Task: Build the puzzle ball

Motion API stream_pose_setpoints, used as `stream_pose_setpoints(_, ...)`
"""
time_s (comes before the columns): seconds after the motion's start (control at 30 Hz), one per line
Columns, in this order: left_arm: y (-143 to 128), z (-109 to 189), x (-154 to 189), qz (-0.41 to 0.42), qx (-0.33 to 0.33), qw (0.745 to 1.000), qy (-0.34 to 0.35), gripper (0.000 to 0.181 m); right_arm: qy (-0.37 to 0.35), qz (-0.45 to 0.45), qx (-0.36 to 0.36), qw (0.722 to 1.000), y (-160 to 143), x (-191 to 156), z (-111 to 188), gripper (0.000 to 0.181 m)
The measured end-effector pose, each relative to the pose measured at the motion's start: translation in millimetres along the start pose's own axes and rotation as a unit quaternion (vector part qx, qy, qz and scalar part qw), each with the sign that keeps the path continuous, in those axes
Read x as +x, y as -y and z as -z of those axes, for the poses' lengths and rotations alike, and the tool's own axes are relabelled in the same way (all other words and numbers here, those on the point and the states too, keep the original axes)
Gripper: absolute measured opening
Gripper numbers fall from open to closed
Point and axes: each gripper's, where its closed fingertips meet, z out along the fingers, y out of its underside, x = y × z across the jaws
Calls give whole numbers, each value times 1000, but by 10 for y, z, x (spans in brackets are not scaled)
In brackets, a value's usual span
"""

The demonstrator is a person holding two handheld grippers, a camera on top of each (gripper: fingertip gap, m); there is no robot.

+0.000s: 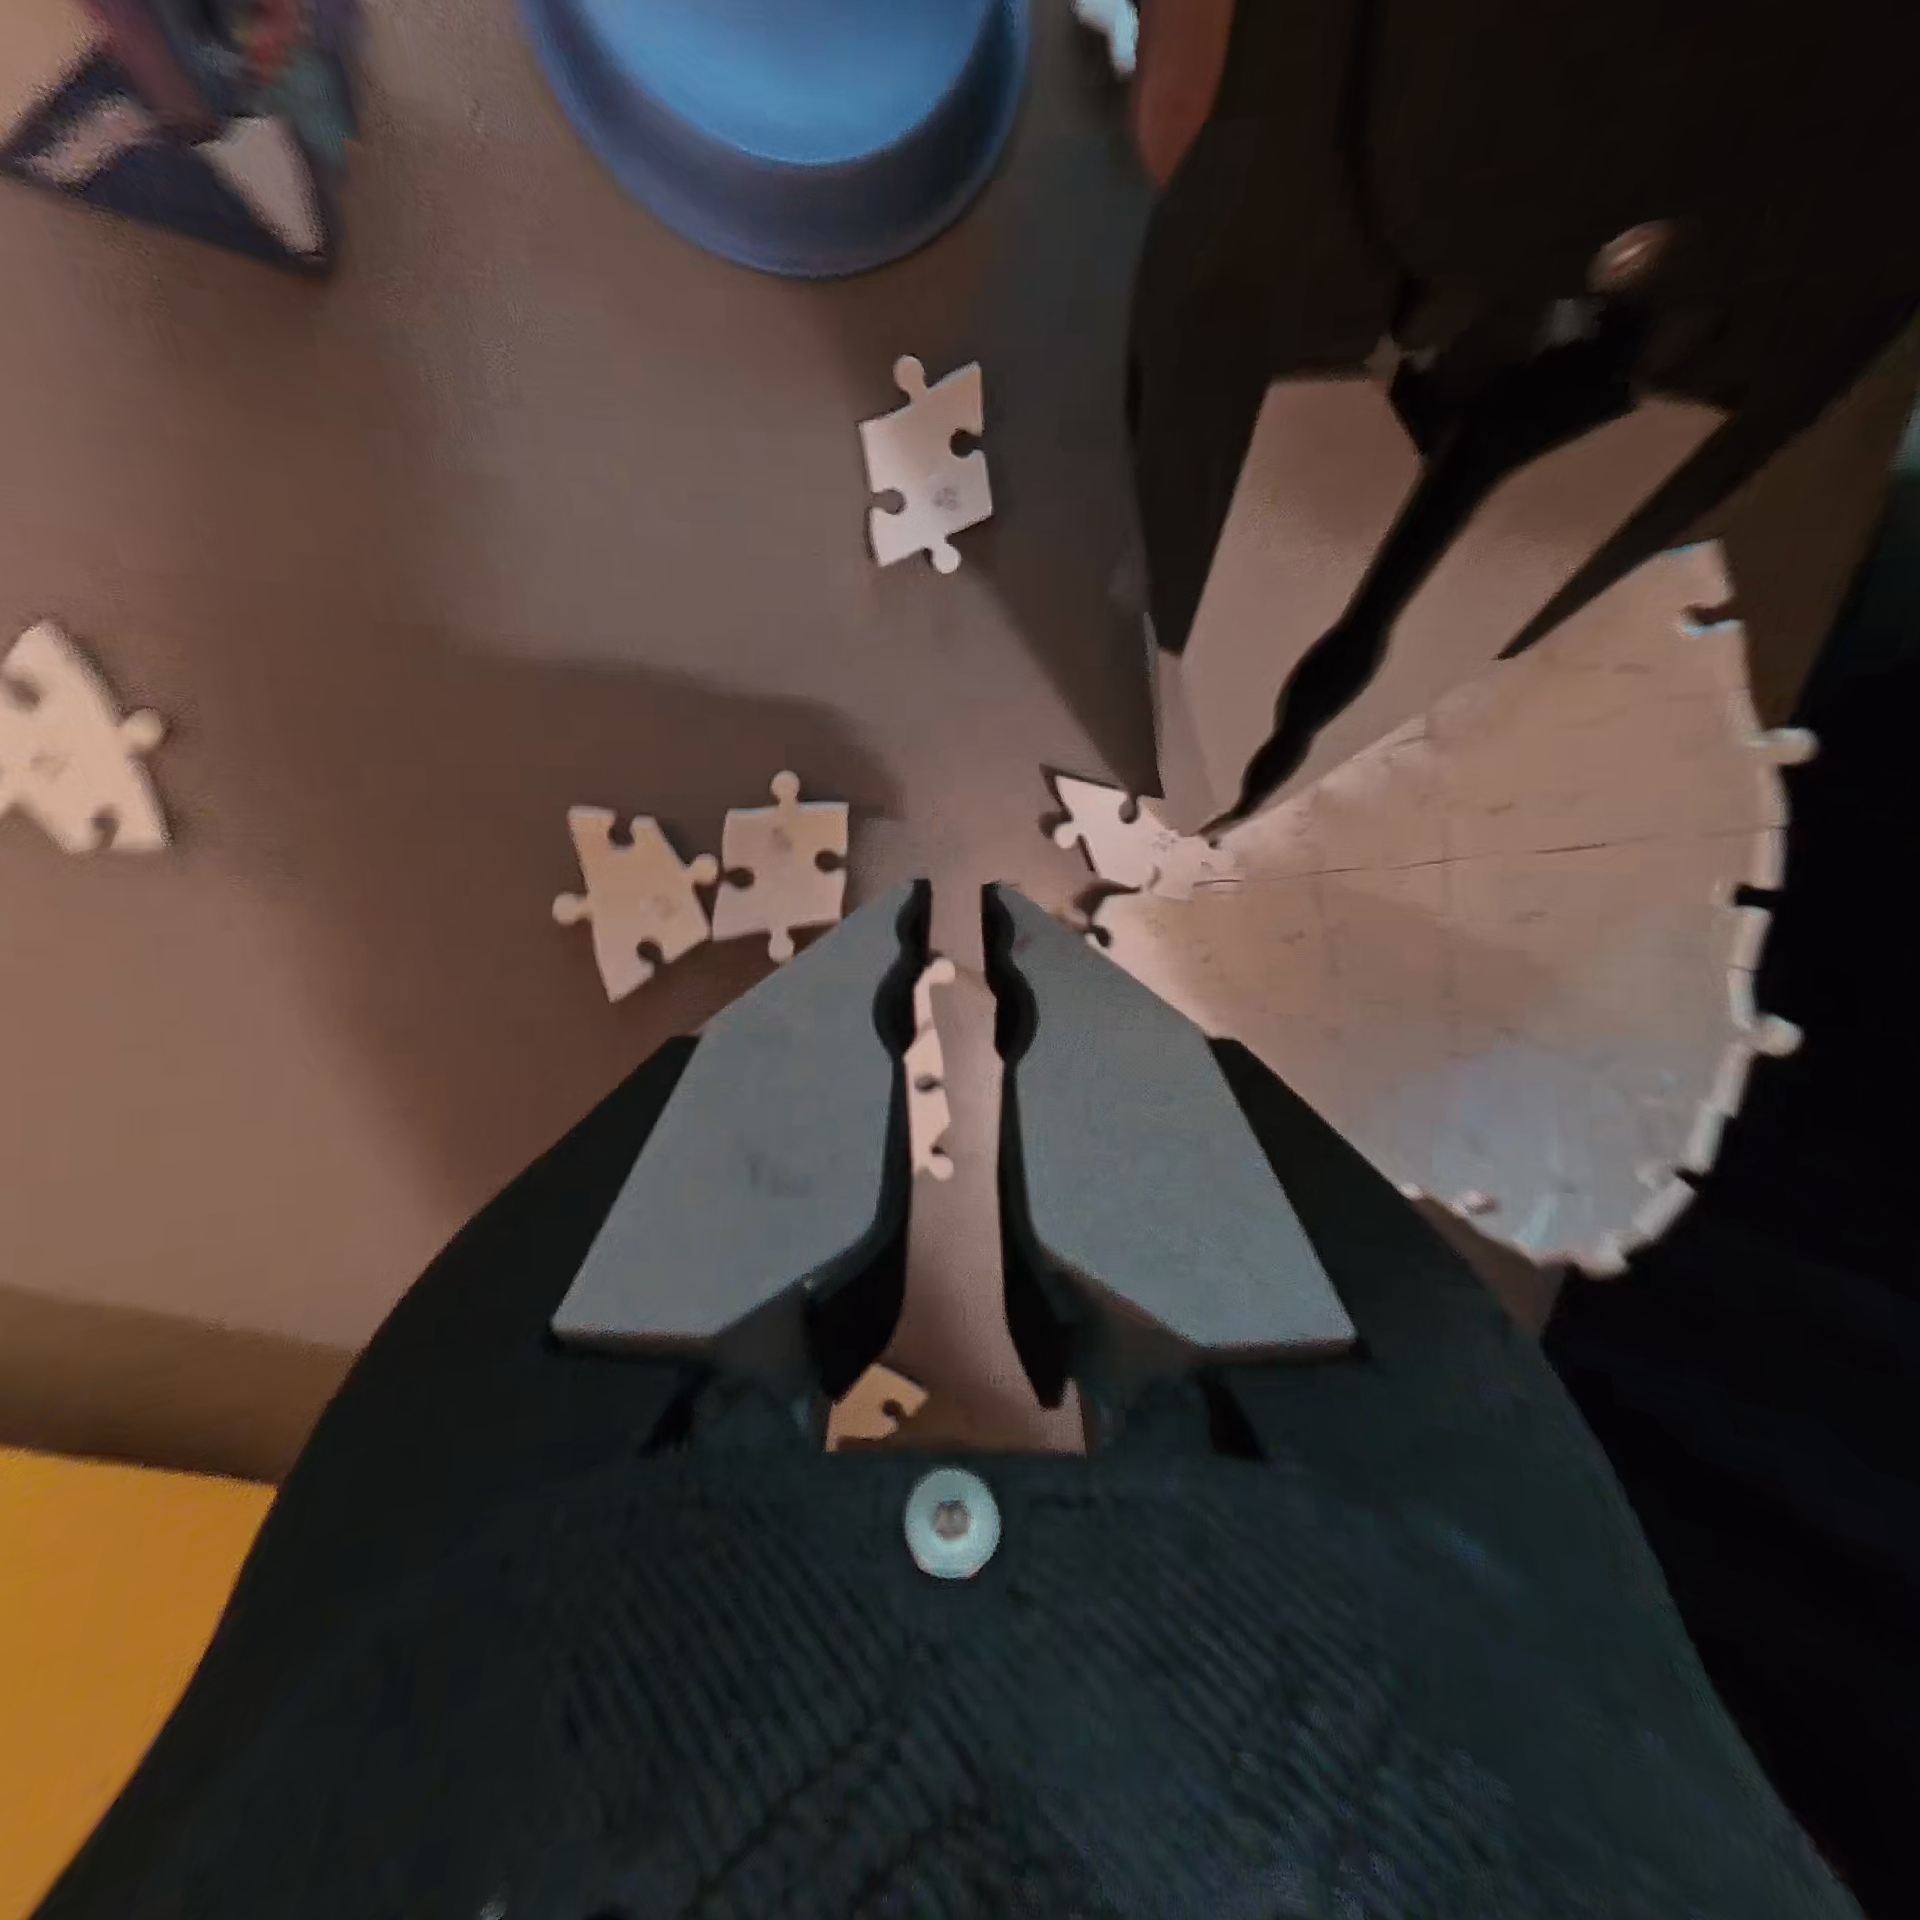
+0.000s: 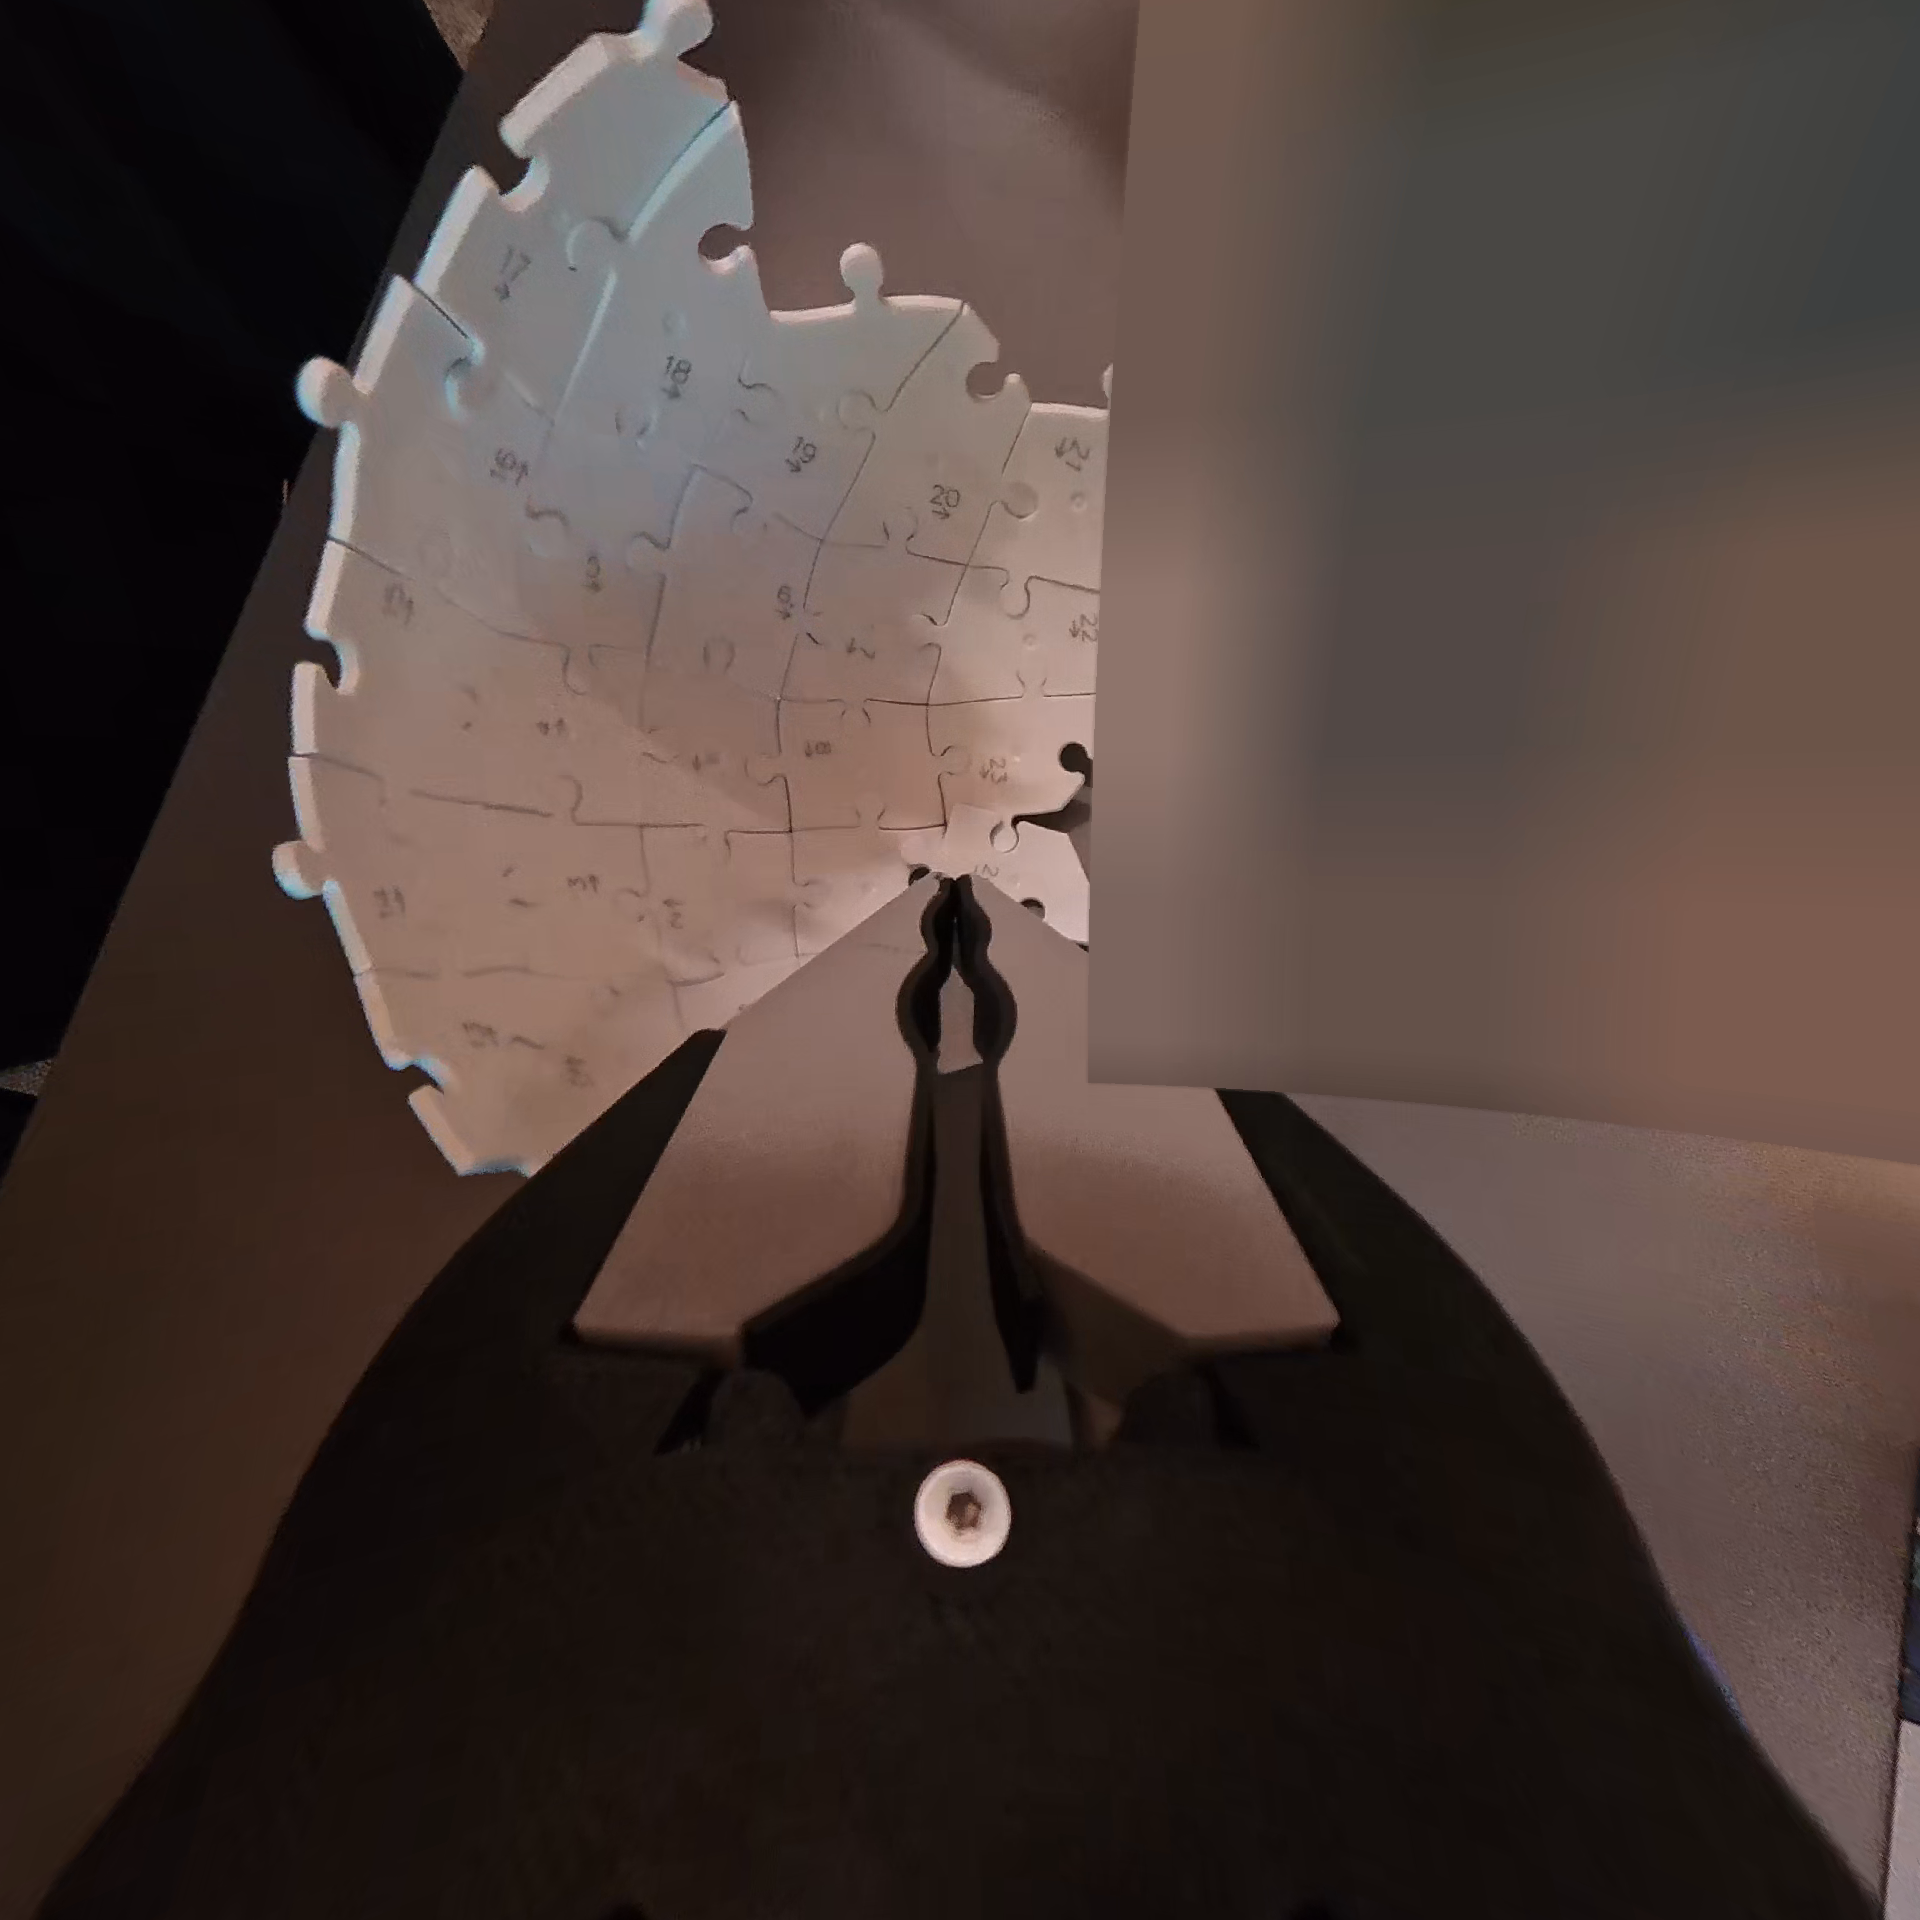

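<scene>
Currently, the left gripper (image 1: pixel 956 904) hangs over the brown tabletop (image 1: pixel 468 540) with a narrow gap between its fingertips and nothing clamped; a white puzzle piece (image 1: pixel 928 1070) lies on the table below, seen through that gap. The partly built puzzle ball (image 1: pixel 1455 935), a curved shell of joined white pieces with knobs along its rim, stands off the table at the right side of the left wrist view. The right gripper (image 1: pixel 1221 821) comes down from the upper right, its tips closed on the shell's edge where a loose-looking piece (image 1: pixel 1127 831) overlaps it.

From the right wrist view, the right gripper (image 2: pixel 954 883) has its fingertips pressed together on the lower edge of the shell (image 2: pixel 644 644), whose inner face shows interlocked pieces.

Loose white pieces lie on the tabletop: a joined pair (image 1: pixel 707 883) just left of the left gripper's tips, a single piece (image 1: pixel 928 464) farther toward the far edge, and another (image 1: pixel 73 743) near the left edge. A blue bowl (image 1: pixel 779 125) sits at the far edge, a dark patterned box (image 1: pixel 197 135) in the far left corner, and a yellow surface (image 1: pixel 104 1662) at the near left corner.
</scene>
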Motion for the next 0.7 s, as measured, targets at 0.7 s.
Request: stream_pose_setpoints(0.7, -493, 361, 875, -208, 54, 975, -61, 42, -10, -1, 4, 1000, 19, -11, -16, 0)
